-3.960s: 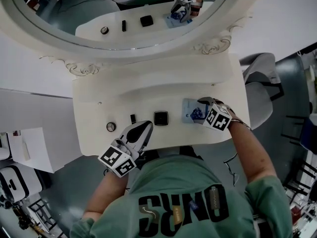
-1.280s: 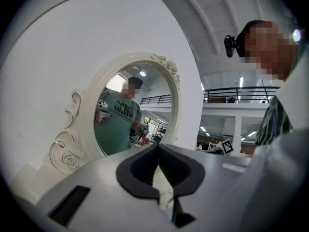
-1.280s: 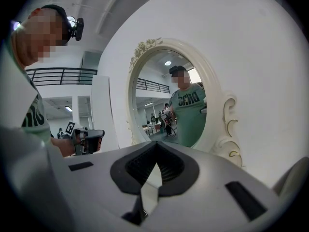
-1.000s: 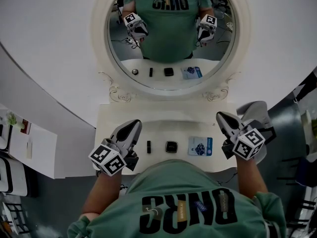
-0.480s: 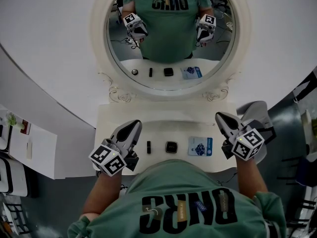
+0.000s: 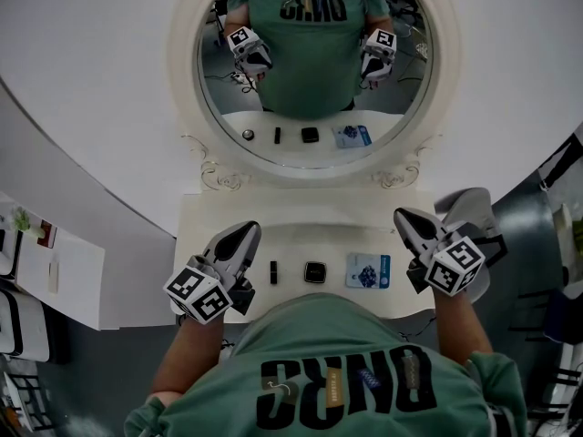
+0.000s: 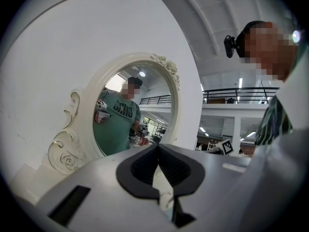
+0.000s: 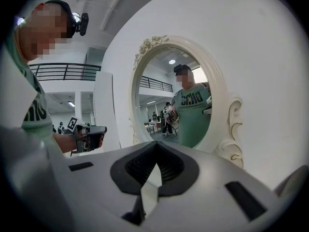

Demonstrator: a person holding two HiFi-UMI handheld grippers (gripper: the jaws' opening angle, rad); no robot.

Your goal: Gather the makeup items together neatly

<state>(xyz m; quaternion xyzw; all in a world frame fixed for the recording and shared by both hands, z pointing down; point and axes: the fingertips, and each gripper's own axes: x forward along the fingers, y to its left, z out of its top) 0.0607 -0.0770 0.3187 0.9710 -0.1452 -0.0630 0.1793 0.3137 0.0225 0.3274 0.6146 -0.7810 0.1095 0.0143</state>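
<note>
On the white tabletop (image 6: 310,235), along its near edge, three makeup items lie in a row, each apart from the next: a slim black stick (image 6: 273,271) at left, a square black compact (image 6: 315,271) in the middle, a blue-and-white packet (image 6: 368,269) at right. Your left tongs (image 6: 244,230) hover just left of the stick, tips together, nothing between them. Your right tongs (image 6: 403,217) hang right of the packet, likewise closed and empty. Both point toward the oval mirror (image 6: 314,62) at the far side

Smooth white-painted table (image 6: 291,230), glossy compact (image 6: 315,270), carved mirror frame (image 6: 182,71).
</note>
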